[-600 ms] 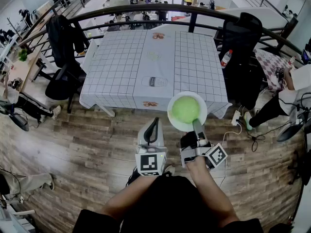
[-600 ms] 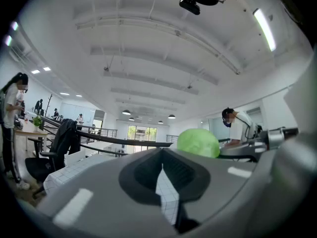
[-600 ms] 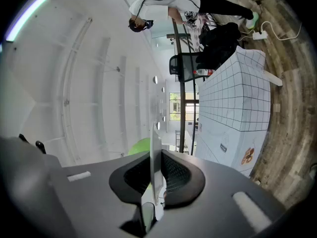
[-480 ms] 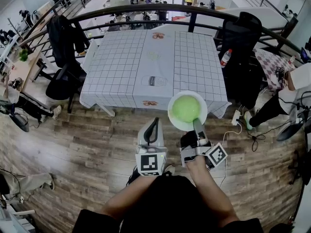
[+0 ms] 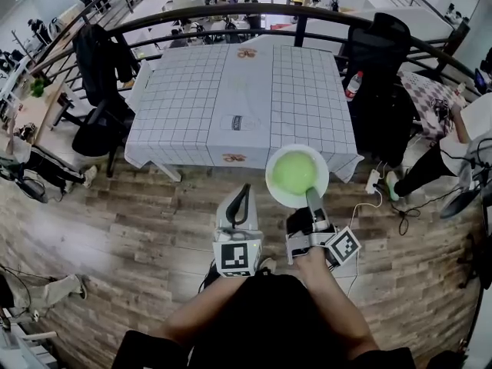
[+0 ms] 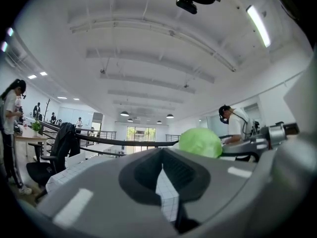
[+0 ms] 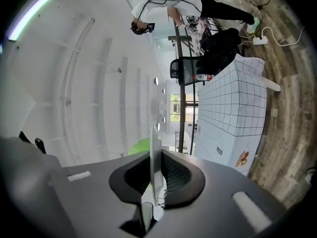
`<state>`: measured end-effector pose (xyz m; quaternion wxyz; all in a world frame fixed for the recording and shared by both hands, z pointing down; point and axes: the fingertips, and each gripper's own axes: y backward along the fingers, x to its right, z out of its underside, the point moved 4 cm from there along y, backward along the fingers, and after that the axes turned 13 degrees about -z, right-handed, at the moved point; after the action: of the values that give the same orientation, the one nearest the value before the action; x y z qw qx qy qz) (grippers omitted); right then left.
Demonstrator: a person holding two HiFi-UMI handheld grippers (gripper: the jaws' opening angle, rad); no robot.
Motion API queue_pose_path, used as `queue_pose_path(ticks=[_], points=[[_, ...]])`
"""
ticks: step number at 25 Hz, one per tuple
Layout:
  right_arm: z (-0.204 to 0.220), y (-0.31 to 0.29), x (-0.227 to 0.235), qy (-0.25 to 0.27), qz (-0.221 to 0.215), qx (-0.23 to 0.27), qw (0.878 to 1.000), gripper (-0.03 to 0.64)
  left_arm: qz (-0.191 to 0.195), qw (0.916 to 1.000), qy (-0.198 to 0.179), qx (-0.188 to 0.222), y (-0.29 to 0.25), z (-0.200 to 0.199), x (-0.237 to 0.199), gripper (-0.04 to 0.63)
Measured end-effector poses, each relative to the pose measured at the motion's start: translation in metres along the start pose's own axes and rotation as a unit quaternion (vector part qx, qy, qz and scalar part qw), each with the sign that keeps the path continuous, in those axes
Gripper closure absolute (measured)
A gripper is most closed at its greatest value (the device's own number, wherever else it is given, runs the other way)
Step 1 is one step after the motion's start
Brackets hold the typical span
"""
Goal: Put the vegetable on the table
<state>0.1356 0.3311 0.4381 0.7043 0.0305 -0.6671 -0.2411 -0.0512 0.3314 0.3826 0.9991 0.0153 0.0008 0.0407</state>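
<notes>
The worktop, covered with a grid-pattern cloth, stands ahead of the person across a strip of wooden floor, and nothing has been set on it from the load in hand. The plate, white and round, is carried in the air in front of the person; in the head view it overlaps the near right corner of the worktop, but judged from the right gripper view, where the worktop stands well ahead, the plate has not reached it. The vegetable, a pale green rounded head, rests in the centre of the plate. The right tongs are clamped on the near rim of the plate, which shows edge-on between the two jaws in the right gripper view. The left tongs are closed with nothing between the jaws and are held beside the plate, apart from it. Status: pick-up complete, transport in progress, placement not done. Remaining steps, as judged: bring the plate over the worktop, lower it onto the cloth, and release the rim.
</notes>
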Motion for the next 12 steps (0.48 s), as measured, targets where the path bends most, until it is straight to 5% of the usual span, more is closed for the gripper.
queue_pose_path(ticks=[12], points=[[-0.003, 0.001, 0.011, -0.006, -0.001, -0.026, 1.000, 0.586, -0.015, 0.9998, -0.011, 0.001, -0.007, 0.009, 0.000, 0.588]])
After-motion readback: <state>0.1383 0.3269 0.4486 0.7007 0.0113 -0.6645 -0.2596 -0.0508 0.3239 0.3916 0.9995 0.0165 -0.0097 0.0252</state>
